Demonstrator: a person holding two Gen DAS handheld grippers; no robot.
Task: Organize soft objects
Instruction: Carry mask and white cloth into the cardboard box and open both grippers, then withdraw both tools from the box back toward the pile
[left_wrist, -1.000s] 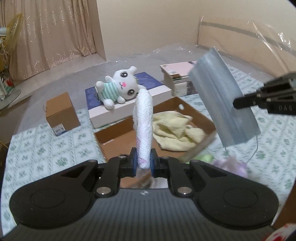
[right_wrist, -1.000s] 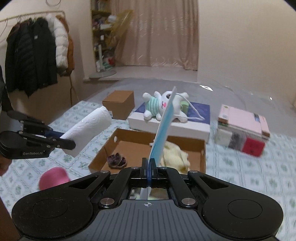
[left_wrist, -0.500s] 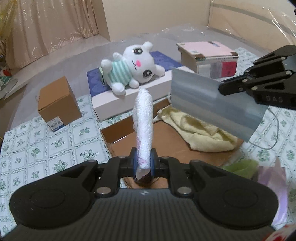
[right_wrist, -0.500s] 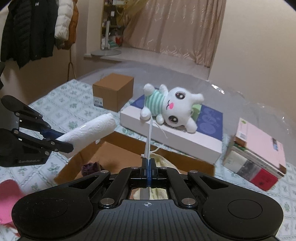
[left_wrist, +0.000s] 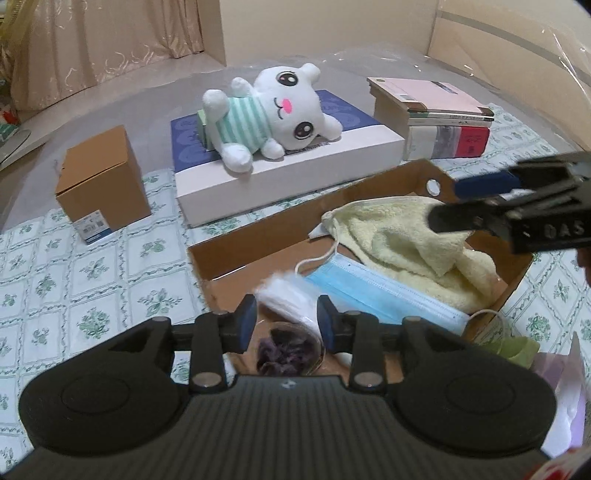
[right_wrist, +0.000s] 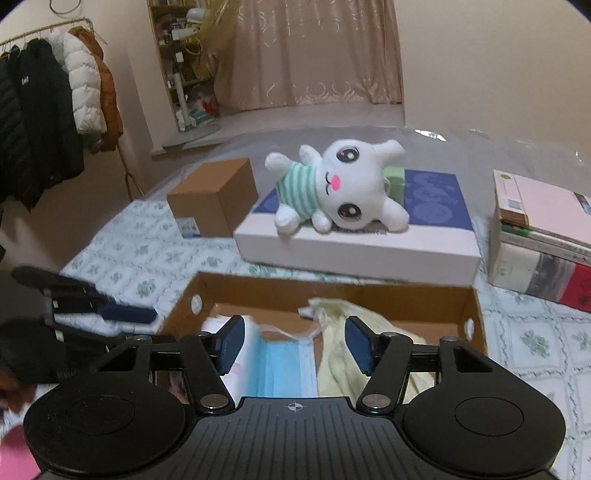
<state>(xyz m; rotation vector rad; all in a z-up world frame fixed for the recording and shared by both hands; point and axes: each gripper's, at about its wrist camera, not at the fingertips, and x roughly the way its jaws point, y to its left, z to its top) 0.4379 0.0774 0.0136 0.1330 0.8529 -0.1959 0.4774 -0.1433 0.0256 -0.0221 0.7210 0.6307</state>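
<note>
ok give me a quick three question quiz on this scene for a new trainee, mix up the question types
1. True or false: the blue face mask lies inside the open cardboard box.
2. What does the plush toy lie on? A) the small brown box B) the flat white box C) the stack of books
3. Fill in: the yellow towel lies in the box, right next to the ____.

Key
1. True. The right gripper stands open above it, its jaws having just opened.
2. B, the flat white box.
3. Face mask.

both wrist cameras look steeply down, close over one cardboard box (left_wrist: 258, 236).
</note>
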